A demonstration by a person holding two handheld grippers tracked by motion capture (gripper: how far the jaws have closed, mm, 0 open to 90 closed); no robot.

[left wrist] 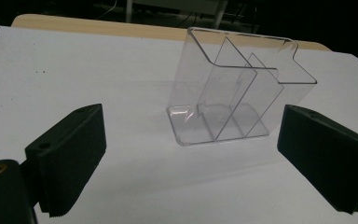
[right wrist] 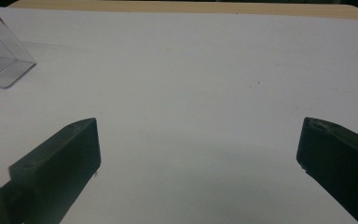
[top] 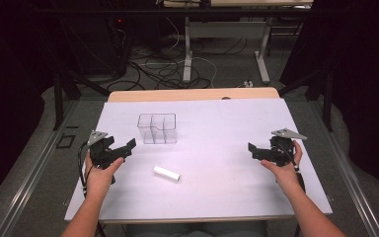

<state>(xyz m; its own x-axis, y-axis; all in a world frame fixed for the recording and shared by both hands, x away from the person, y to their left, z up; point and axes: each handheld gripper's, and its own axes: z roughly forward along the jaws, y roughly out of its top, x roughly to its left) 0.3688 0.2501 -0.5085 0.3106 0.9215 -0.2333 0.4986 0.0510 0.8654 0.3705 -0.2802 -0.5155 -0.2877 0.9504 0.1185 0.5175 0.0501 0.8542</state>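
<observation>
A clear plastic organizer (top: pixel 157 129) with several compartments stands upright on the white table, left of centre. In the left gripper view the organizer (left wrist: pixel 235 88) stands just ahead of the jaws, empty. A small white cylinder (top: pixel 167 173) lies on its side in front of the organizer. My left gripper (top: pixel 127 149) hovers at the table's left, open, pointing toward the organizer, nothing between its jaws. My right gripper (top: pixel 254 151) is held at the table's right, open and empty. A corner of the organizer (right wrist: pixel 2 58) appears at the far left of the right gripper view.
The white tabletop (top: pixel 217 128) has a wooden strip (top: pixel 192 94) along its far edge. Beyond it are table legs (top: pixel 188 54) and loose cables (top: pixel 153 69) on the floor. Dark curtains flank both sides.
</observation>
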